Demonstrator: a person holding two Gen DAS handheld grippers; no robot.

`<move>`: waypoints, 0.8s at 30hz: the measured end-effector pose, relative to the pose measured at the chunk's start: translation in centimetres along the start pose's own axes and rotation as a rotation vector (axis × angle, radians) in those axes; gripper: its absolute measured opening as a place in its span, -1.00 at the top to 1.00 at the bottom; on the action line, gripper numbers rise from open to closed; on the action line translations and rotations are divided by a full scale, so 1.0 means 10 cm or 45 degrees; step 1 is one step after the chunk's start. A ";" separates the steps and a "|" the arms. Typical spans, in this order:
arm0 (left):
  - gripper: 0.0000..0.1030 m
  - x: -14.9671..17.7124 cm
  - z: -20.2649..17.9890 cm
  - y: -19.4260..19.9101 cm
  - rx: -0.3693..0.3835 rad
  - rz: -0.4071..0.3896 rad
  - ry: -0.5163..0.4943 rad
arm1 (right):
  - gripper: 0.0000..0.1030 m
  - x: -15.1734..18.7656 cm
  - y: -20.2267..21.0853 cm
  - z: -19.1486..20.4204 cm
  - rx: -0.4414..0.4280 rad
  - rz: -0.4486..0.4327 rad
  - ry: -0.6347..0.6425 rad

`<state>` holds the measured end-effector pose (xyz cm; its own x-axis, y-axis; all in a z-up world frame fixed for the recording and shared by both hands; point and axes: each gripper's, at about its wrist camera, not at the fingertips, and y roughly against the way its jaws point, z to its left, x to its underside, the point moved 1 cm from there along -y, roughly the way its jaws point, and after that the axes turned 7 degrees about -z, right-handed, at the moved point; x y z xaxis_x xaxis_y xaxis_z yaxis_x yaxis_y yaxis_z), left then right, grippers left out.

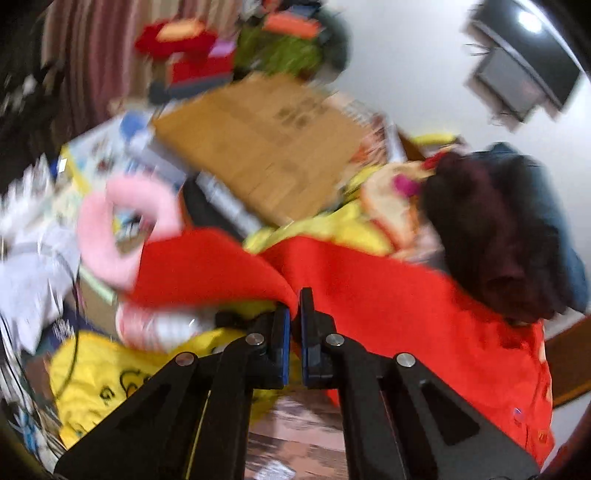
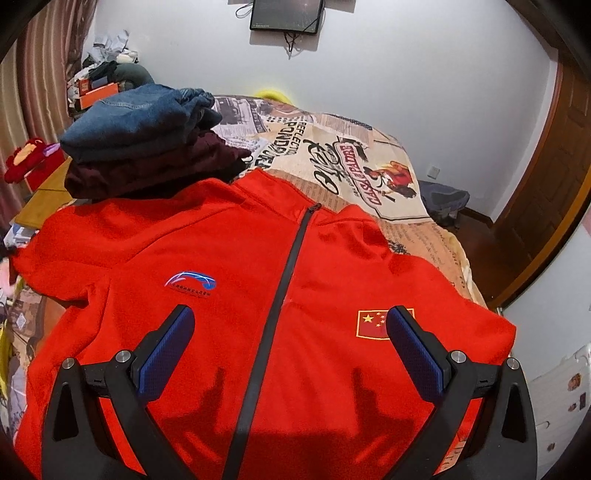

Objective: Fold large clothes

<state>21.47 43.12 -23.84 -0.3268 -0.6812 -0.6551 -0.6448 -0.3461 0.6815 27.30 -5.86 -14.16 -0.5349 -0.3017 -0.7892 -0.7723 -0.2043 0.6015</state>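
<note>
Two tongs at work. Left tongs [image 1: 295, 325] clamped tight on an edge of the red jacket [image 2: 258, 314], fabric pinched between the blue pads [image 1: 283, 343] and lifted into a curling fold (view heavily blurred). Right tongs [image 2: 291, 347] spread wide, holding nothing, poised over the jacket's chest with the black zip [image 2: 273, 306] running between the fingers. Laid front-up on the bed [image 2: 424, 236], zipped to the collar, a blue logo [image 2: 190, 282] on one breast and a flag patch [image 2: 371, 325] on the other. Just beyond the collar, touching one shoulder, a stack of folded clothes: maroon piece [image 2: 147, 173] under denim [image 2: 136, 125]. Printed bedcover past that. Farther off, a cardboard box [image 1: 258, 147], a pink ring cushion [image 1: 125, 229], and a dark screen [image 2: 284, 14] on the white wall.
</note>
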 end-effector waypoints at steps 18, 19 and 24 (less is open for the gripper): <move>0.95 0.07 -2.45 1.31 0.612 -0.221 -0.469 | -1.00 -0.05 0.26 -0.29 -0.039 -0.103 -0.050; 0.95 0.16 -2.57 1.32 0.633 -0.209 -0.490 | -1.00 -0.04 0.27 -0.31 -0.041 -0.106 -0.052; 0.95 0.62 -3.19 1.28 0.719 -0.130 -0.630 | -1.00 0.01 0.29 -0.42 -0.044 -0.111 -0.070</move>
<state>33.19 13.93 -8.74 -0.4329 -0.2482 -0.8666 -0.9007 0.0818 0.4266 26.47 -10.34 -12.01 -0.4848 -0.2302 -0.8438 -0.8050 -0.2599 0.5334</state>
